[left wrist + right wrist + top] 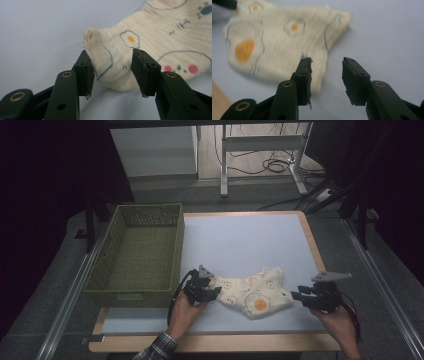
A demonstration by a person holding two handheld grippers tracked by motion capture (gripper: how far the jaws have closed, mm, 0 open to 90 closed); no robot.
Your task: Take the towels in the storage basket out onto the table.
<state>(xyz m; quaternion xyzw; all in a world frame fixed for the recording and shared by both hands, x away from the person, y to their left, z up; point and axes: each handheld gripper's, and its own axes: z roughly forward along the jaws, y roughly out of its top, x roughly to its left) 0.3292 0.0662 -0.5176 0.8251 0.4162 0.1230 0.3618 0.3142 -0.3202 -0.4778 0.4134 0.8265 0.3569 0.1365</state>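
Observation:
A cream cloth printed with fried eggs lies crumpled on the pale blue table top, near the front. My left gripper is at the cloth's left end, open, its jaws on either side of a raised corner of the cloth without closing on it. My right gripper is open just right of the cloth; in the right gripper view its jaws stand apart over the table, the cloth's edge just beyond the left jaw.
A green woven basket stands empty at the table's left side, next to my left hand. The table's wooden rim runs along the right. A desk frame and cables lie on the floor beyond.

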